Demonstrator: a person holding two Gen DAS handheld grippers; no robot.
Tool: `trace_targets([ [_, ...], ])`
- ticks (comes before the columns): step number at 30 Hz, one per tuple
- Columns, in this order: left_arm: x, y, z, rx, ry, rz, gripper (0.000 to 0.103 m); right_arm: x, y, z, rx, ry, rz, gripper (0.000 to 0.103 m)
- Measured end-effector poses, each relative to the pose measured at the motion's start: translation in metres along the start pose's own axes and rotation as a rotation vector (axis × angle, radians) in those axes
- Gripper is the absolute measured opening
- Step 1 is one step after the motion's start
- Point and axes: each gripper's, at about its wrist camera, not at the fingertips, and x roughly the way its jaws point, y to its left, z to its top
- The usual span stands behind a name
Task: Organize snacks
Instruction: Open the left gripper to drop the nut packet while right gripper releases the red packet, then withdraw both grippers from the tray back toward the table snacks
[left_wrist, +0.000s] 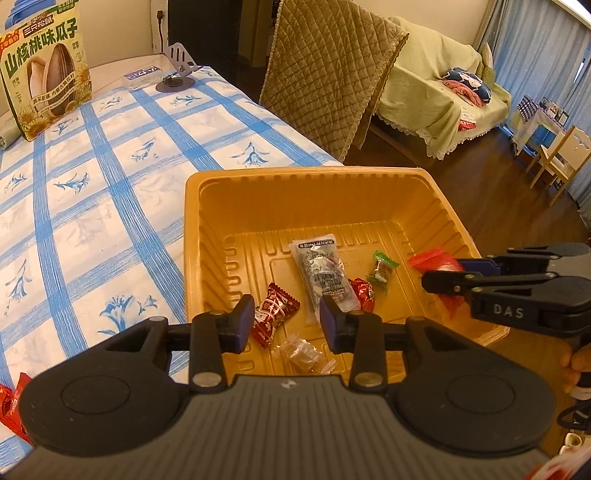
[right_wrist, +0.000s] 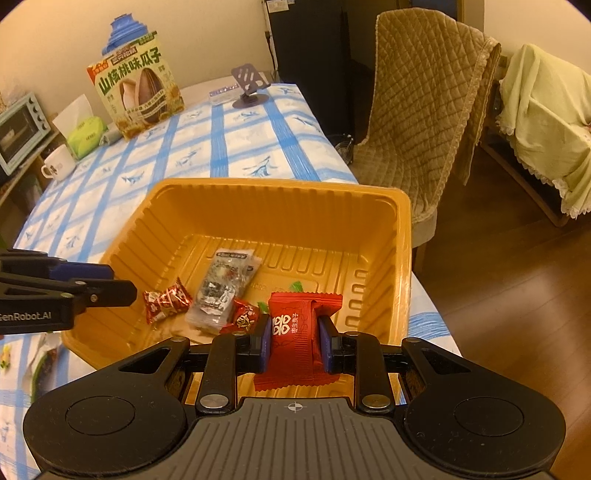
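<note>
While the red packet (right_wrist: 295, 332) sat clamped between my right tongs (right_wrist: 293, 341), it hung just above the near right corner of the tray (right_wrist: 404, 236), its long side pointing away from me. My left tongs (left_wrist: 284, 321) were apart, holding nothing, over the tray's near left.

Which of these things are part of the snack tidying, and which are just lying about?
Part of the job:
right claw, shut on red snack packet
left claw, open
orange tray
clear grey packet
green candy

Just lying about:
sunflower seed bag
phone stand
white mug
tissue pack
</note>
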Motion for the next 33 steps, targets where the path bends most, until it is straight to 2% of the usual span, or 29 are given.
trace_targets([
  [3, -0.001, -0.002, -0.002, 0.001, -0.001, 0.005, 0.044, 0.003, 0.001, -0.002, -0.003, -0.006, 0.008, 0.030],
  [4, -0.001, -0.002, -0.002, 0.000, -0.002, 0.004, 0.045, 0.003, 0.001, -0.002, -0.002, -0.005, 0.009, 0.043],
  [5, -0.002, -0.002, -0.003, 0.000, -0.003, 0.002, 0.045, 0.002, 0.001, -0.003, 0.000, -0.005, 0.014, 0.063],
  [7, -0.004, -0.003, -0.004, 0.001, -0.003, 0.000, 0.047, -0.005, 0.004, -0.005, -0.003, -0.032, 0.017, 0.070],
  [13, -0.012, -0.008, -0.008, 0.003, -0.015, -0.004, 0.056, -0.018, 0.006, -0.007, 0.006, -0.039, 0.049, 0.072],
  [19, -0.027, -0.012, -0.013, -0.002, -0.036, -0.005, 0.061, -0.037, 0.009, -0.011, 0.019, -0.062, 0.058, 0.077],
  [33, -0.090, -0.016, -0.049, -0.044, -0.094, 0.008, 0.064, -0.092, 0.024, -0.031, 0.024, -0.124, 0.103, 0.079],
])
